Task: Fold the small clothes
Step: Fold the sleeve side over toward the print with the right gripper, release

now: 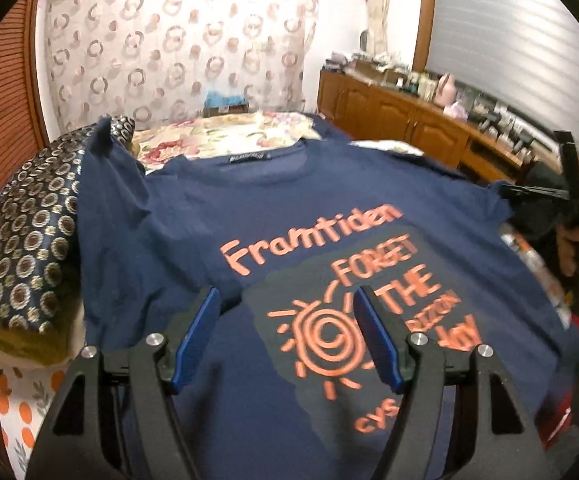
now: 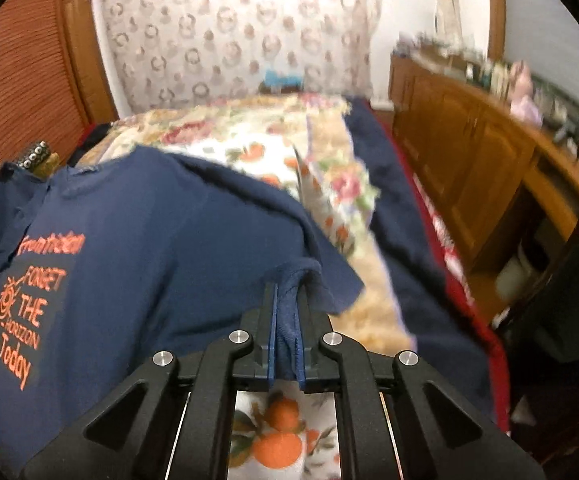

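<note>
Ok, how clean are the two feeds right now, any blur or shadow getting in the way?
Left wrist view: mostly sharp, the print on the T-shirt reads clearly, though the left gripper casts a dark shadow across it and the edges bend with the fisheye. Right wrist view: smeared with blur, worst over the cabinet; only the right gripper, pinching fabric, looks crisp.

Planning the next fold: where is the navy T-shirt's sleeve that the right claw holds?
In the right wrist view, the navy T-shirt's sleeve is pinched in the right claw at bottom centre, lifted over the flowered bedsheet, right of the orange print.
</note>
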The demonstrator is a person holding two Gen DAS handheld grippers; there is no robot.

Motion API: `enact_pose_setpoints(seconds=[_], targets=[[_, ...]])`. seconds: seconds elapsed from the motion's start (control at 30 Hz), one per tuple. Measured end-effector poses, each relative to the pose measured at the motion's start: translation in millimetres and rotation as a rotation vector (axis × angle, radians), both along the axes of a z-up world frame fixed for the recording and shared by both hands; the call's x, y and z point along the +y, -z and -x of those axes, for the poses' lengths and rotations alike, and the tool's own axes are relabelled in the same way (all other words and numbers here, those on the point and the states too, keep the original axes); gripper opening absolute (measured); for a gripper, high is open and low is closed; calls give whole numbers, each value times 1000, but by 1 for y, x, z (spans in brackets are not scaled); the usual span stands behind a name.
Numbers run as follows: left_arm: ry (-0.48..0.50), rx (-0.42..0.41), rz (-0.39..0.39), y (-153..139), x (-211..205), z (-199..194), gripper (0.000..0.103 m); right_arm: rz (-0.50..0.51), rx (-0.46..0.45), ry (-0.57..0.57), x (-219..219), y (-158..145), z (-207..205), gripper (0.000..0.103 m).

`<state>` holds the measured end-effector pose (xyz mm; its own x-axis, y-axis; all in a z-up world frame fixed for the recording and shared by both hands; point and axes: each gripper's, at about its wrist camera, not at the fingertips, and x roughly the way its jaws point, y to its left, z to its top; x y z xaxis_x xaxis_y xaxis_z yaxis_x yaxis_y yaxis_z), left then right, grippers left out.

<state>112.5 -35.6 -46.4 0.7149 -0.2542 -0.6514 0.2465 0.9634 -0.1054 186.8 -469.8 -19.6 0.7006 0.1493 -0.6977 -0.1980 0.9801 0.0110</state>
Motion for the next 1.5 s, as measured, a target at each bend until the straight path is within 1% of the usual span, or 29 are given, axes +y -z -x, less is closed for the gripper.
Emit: enact_pose_setpoints(seconds=[0.13,0.17,0.27,0.33,0.43,0.47,0.5,0.53,0.6,0.63,0.7,0.77,0.83,0.9,1.0,1.1,1.2,1.23,1.3,1.37,1.4,1.43,1.5], targets=[[-7,-42,19,-12,6,13,70,-14,-94,-67,25,-25,-2,4],[-8,-51,22,-14,7,16,70,-19,-118,-98,38,-32,-1,4],[-8,-82,42,-19,11,22,70,-27,-149,-193,75,-44,1,4],[-15,-92,41,-21,10,22,70,-26,-148,-272,105,-44,4,4],[-21,-92,36,-21,9,24,70,-41,-100,-354,138,-33,5,6],[-22,-89,37,-20,10,24,70,-33,-80,-371,147,-27,5,9],[-23,-86,40,-19,10,23,70,-26,-63,-382,153,-22,5,17],[-24,-83,44,-18,11,24,70,-27,-50,-390,155,-19,5,24],[-25,-79,52,-17,12,26,70,-38,-24,-389,152,-12,5,30],[-26,-78,54,-16,12,26,70,-41,-23,-378,147,-11,4,35],[-26,-78,55,-16,11,25,70,-43,-24,-350,137,-12,6,42],[-22,-78,58,-16,10,26,70,-50,-31,-324,122,-15,5,43],[-20,-75,63,-15,9,26,70,-21,-41,-280,107,-17,6,45],[-14,-75,65,-14,7,27,70,-3,-22,-227,92,-14,0,45],[-4,-74,62,-14,1,27,70,-29,29,-189,80,-2,-12,45],[-3,-69,62,-13,0,28,70,-59,87,-177,74,12,-23,45],[-6,-65,65,-13,1,28,70,-66,166,-146,73,31,-33,45],[-7,-64,67,-12,2,29,70,-67,181,-142,72,33,-35,45],[-10,-65,69,-12,3,29,70,-68,171,-143,72,32,-33,44],[-11,-63,72,-12,4,30,70,-61,170,-150,72,31,-31,32],[-11,-63,73,-11,4,30,70,-67,173,-169,74,30,-30,22],[-10,-62,73,-11,4,30,70,-64,169,-188,77,29,-29,8],[-6,-58,71,-10,5,29,70,-32,142,-219,84,23,-24,6]])
